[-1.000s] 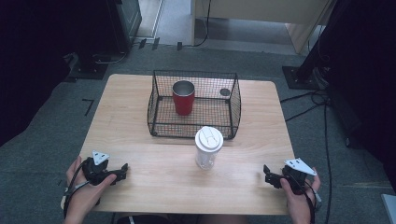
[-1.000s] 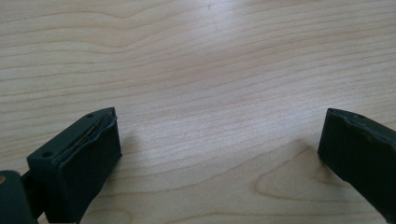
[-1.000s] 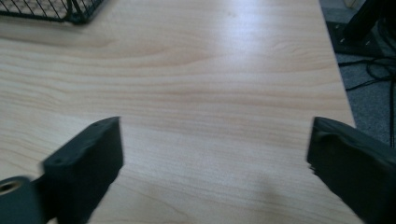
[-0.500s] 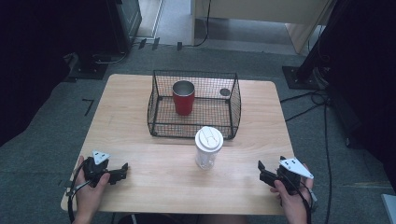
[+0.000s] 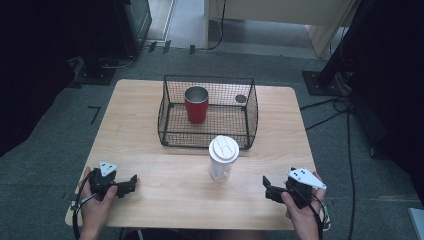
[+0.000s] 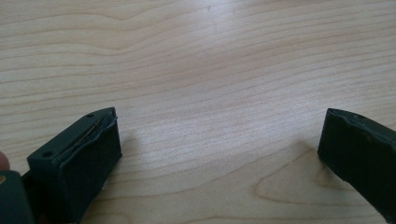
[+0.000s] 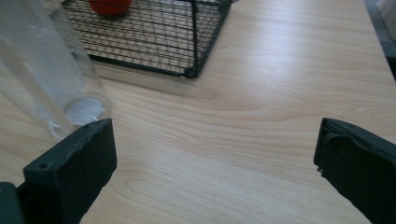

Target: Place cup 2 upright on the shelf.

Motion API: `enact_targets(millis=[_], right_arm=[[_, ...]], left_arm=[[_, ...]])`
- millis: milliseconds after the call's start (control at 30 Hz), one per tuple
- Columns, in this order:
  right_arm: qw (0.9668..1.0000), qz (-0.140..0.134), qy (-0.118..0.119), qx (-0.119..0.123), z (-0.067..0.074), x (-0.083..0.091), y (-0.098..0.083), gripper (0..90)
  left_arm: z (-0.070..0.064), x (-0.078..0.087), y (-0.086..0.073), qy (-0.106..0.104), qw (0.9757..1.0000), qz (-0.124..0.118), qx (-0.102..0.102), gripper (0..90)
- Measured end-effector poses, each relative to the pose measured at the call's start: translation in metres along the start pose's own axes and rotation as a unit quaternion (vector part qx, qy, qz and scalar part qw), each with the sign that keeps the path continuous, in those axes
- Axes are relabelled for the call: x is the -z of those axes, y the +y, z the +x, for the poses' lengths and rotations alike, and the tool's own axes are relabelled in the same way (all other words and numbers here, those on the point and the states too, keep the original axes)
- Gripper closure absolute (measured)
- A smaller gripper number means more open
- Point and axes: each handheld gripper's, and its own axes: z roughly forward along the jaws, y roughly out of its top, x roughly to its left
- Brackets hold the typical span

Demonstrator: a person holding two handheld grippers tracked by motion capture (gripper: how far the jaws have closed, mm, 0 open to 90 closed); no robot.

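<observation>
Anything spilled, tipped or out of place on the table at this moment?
Nothing stands out. The clear lidded cup stands upright in front of the wire basket, the red cup stands upright inside it, and no spill shows on the table.

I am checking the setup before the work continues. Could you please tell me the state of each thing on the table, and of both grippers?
Clear cup: upright, white lid on, outside the basket.
Red cup: upright, no lid, inside the basket.
Wire basket: upright, open at the top.
Left gripper: jaws open, nothing between them.
Right gripper: jaws have just been opening, now wide, nothing between them.
</observation>
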Motion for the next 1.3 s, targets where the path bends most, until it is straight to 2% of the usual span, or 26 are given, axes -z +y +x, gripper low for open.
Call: enact_targets(millis=[200,267,300,367,467,500,600,633,733,800,900,1067,1167,1300], right_arm=[[1.0,0.0,0.005,0.004,0.007,0.0,0.002,0.0],[0.9998,-0.006,-0.003,0.019,0.016,-0.001,0.002,0.0],[0.9998,-0.006,-0.003,0.019,0.016,-0.001,0.002,0.0],[0.9993,-0.023,-0.009,0.03,0.027,0.0,0.003,0.0],[0.9989,-0.029,-0.003,0.037,0.035,0.0,0.004,0.0],[0.9984,-0.033,0.001,0.047,0.043,-0.001,0.005,0.0],[0.9979,-0.042,0.002,0.05,0.05,-0.002,0.005,0.0],[0.9977,-0.043,0.009,0.052,0.058,-0.003,0.006,0.0],[0.9968,-0.045,0.02,0.063,0.065,-0.003,0.006,0.0],[0.9953,-0.06,0.033,0.068,0.073,-0.003,0.007,0.0],[0.9947,-0.072,0.038,0.063,0.081,-0.006,0.01,0.0],[0.9947,-0.072,0.053,0.049,0.089,-0.01,0.013,0.0],[0.996,-0.067,0.048,0.033,0.095,-0.017,0.015,0.0],[0.9961,-0.071,0.048,0.025,0.101,-0.021,0.017,0.0]], left_arm=[[0.0,0.0,0.0,0.0,1.0,0.0,0.0,0.0],[0.0,0.0,0.0,0.0,1.0,0.0,0.0,0.0],[0.0,0.0,0.0,0.0,1.0,0.0,0.0,0.0],[0.0,0.0,0.0,0.0,1.0,0.0,0.0,0.0],[0.0,0.0,0.0,0.0,1.0,0.0,0.0,0.0],[0.0,0.0,0.0,0.0,1.0,0.0,0.0,0.0],[0.001,0.0,0.0,-0.002,1.0,0.0,0.001,0.0],[0.001,0.0,0.0,-0.002,1.0,-0.001,0.002,0.0],[0.0,0.0,0.0,-0.001,1.0,0.0,0.0,0.0],[0.0,0.0,0.0,-0.001,1.0,0.0,0.001,0.0],[0.0,0.0,0.0,-0.001,1.0,0.0,0.001,0.0],[0.0,0.0,0.0,-0.001,1.0,0.0,0.001,0.0],[0.0,0.0,0.0,-0.001,1.0,0.0,0.001,0.0],[0.0,0.0,0.0,-0.001,1.0,0.0,0.001,0.0]])
